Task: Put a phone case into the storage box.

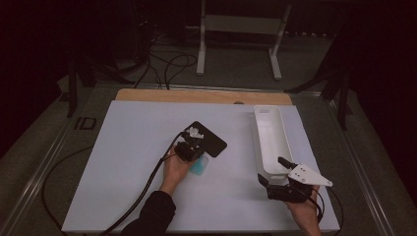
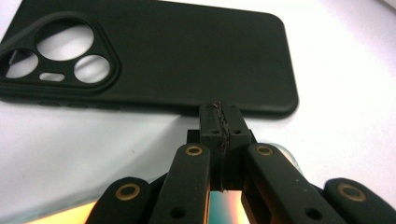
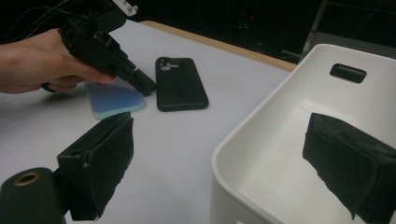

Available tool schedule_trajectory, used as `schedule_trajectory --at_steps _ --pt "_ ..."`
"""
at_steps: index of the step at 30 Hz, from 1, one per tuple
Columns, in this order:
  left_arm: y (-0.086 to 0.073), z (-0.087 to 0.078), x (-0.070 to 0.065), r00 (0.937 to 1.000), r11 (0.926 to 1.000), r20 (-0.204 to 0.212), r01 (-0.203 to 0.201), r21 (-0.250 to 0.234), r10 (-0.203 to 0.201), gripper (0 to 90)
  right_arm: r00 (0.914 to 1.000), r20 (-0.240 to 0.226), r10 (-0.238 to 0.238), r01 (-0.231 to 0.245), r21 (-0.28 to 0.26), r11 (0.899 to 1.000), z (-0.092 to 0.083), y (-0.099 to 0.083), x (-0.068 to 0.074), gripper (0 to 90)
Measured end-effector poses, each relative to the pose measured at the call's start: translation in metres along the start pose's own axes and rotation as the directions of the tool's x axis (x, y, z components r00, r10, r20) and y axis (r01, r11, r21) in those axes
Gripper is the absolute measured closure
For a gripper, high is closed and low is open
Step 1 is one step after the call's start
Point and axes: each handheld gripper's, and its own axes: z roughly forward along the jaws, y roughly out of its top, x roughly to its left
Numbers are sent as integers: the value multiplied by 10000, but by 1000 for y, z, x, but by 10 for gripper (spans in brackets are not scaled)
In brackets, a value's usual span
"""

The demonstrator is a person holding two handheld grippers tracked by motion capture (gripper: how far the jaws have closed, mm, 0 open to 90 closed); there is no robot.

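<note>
Beside the black phone case (image 2: pixel 154 56), the left gripper (image 2: pixel 219 122) has its fingers pressed together over a bluish card (image 3: pixel 114 99); the right gripper (image 3: pixel 219 172) has its fingers spread astride the white bin's wall (image 3: pixel 243 140).

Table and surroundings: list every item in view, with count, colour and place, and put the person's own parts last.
phone case: one, black, flat near the table's middle, camera cut-outs showing.
phone: one, iridescent blue-green, flat beside the case, under the left gripper.
bin: one, white, long, on the table's right side, slot handle in its far end.
table: one, white top with a wooden strip along its far edge.
stand: one, white frame on the floor beyond the table.
cables: several, black, on the floor behind the table.
left gripper: one, black, jaws shut, tips at the case's near edge.
right gripper: one, black, jaws apart astride the bin's near wall, not pressing.
</note>
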Motion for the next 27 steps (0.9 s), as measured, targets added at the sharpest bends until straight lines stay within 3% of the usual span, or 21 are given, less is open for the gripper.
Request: schedule_trajectory --at_steps 8,15,18,20,24,27 --pt "-7 -5 -14 9995 9997 245 -213 133 210 900 10000 31 -18 18 36 10000 0 0 1 89" --pt "-35 -29 -35 9948 9963 732 -739 431 706 899 10000 41 -26 26 21 10000 0 0 1 89" --pt "-40 -33 -38 9942 9961 810 -746 465 707 898 10000 27 -48 48 27 10000 0 0 1 89" --pt "-55 -44 -43 9917 9968 1117 -687 417 637 898 10000 7 -47 47 29 10000 0 1 2 89" --pt "-75 -59 -46 9907 9981 1272 -528 307 485 897 10000 27 -30 30 49 10000 1 1 2 89" --pt "-86 -69 -43 9934 9988 1090 -402 294 368 897 10000 24 -70 70 41 10000 1 1 2 89"
